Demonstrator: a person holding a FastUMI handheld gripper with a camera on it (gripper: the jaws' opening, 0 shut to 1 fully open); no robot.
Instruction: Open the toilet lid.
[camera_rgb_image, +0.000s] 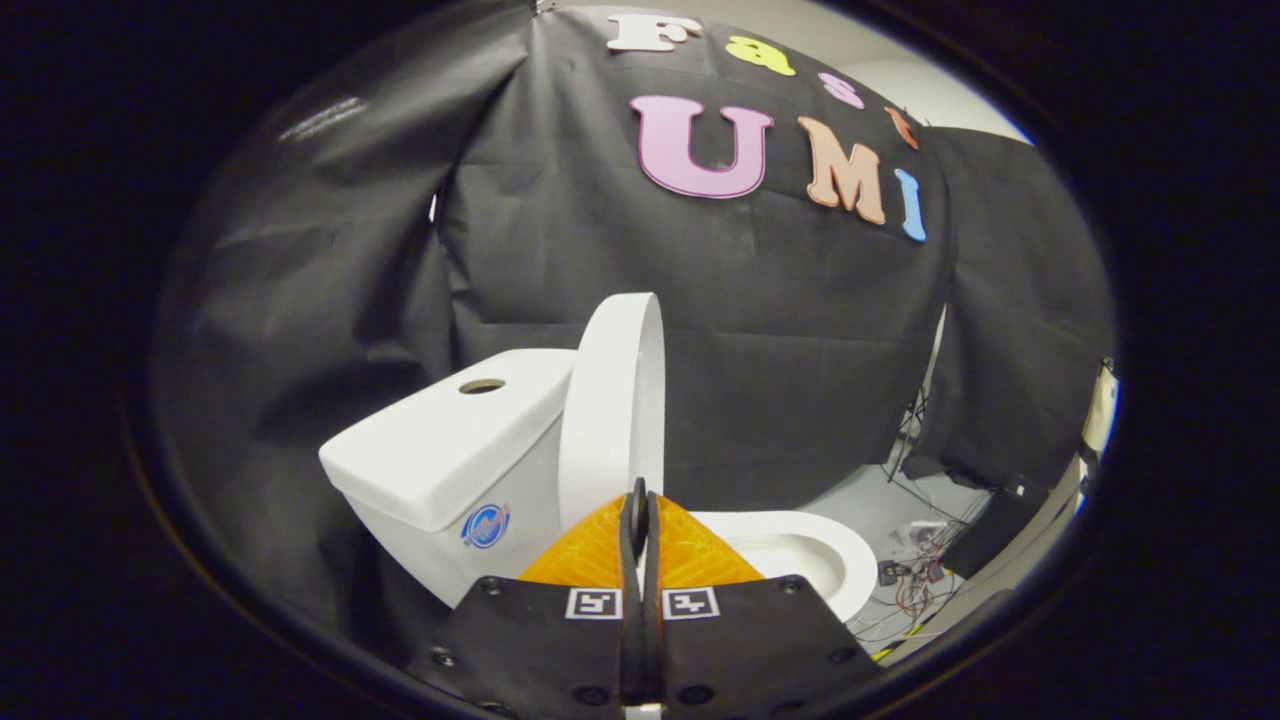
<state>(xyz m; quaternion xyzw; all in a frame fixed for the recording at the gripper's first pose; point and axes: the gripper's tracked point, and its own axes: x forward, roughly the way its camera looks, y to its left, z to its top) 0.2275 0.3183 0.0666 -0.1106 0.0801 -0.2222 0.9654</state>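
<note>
The white toilet lid stands raised, nearly upright, with its back toward the white tank. I see it almost edge-on. To its right the seat and bowl lie uncovered. My gripper is shut, its two black fingers pressed together with nothing visible between them. The tips sit just in front of the lid's lower edge; I cannot tell whether they touch it. Orange finger bodies spread out behind the tips.
The tank has a round hole in its top. Loose cables and a black box lie on the grey floor to the right of the bowl. Black cloth walls close in behind and to the left.
</note>
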